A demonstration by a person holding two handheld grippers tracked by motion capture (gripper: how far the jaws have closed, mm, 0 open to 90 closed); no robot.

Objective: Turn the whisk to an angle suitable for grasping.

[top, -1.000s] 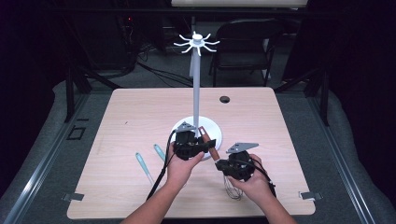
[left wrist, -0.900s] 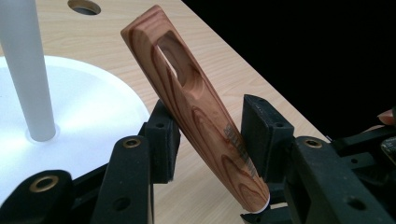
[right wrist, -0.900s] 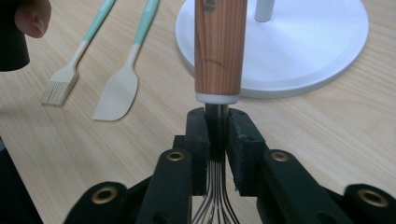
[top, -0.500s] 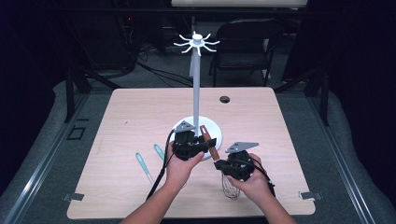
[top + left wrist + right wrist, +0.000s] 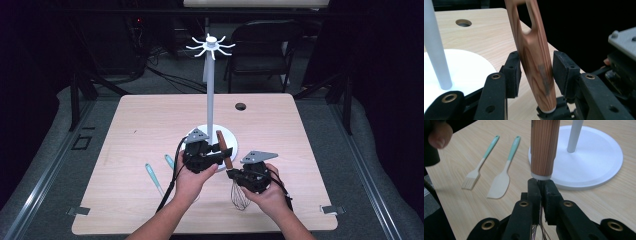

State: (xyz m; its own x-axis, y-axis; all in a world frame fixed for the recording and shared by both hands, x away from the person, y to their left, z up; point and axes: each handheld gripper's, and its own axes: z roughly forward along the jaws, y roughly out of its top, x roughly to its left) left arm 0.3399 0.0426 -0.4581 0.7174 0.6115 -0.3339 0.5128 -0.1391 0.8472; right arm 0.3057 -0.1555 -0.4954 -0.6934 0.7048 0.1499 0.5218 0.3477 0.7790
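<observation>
Field notes, left to right. On the left part of the table (image 5: 130, 130) lay a brush (image 5: 477, 168) and a spatula (image 5: 504, 173), both with teal handles, side by side and untouched, so these looked left to do. Behind them rose the white stand (image 5: 210, 100), its hook crown (image 5: 210, 46) bare: nothing hung yet, and I judged the work early. The whisk (image 5: 227, 160) was in hand between both tools, just in front of the stand's round base (image 5: 599, 167). Left gripper (image 5: 212, 157): in the left gripper view its pads (image 5: 514, 72) stood either side of the wooden handle (image 5: 536, 67), which had a hanging slot near its top; the left pad showed a thin gap to the wood, and the right pad appeared to sit against it. I could not tell whether this was a firm squeeze or a loose cradle. Its jaws had narrowed and then widened a little just before. Right gripper (image 5: 234, 174): its jaws had just been closing, and in the right gripper view the fingers (image 5: 534, 192) were clenched nearly together on the whisk's wire neck just below the handle's white collar, wires (image 5: 240, 197) trailing down toward the person. Remaining, by my reading: lift the slot to a hook, then the two tools on the table.
</observation>
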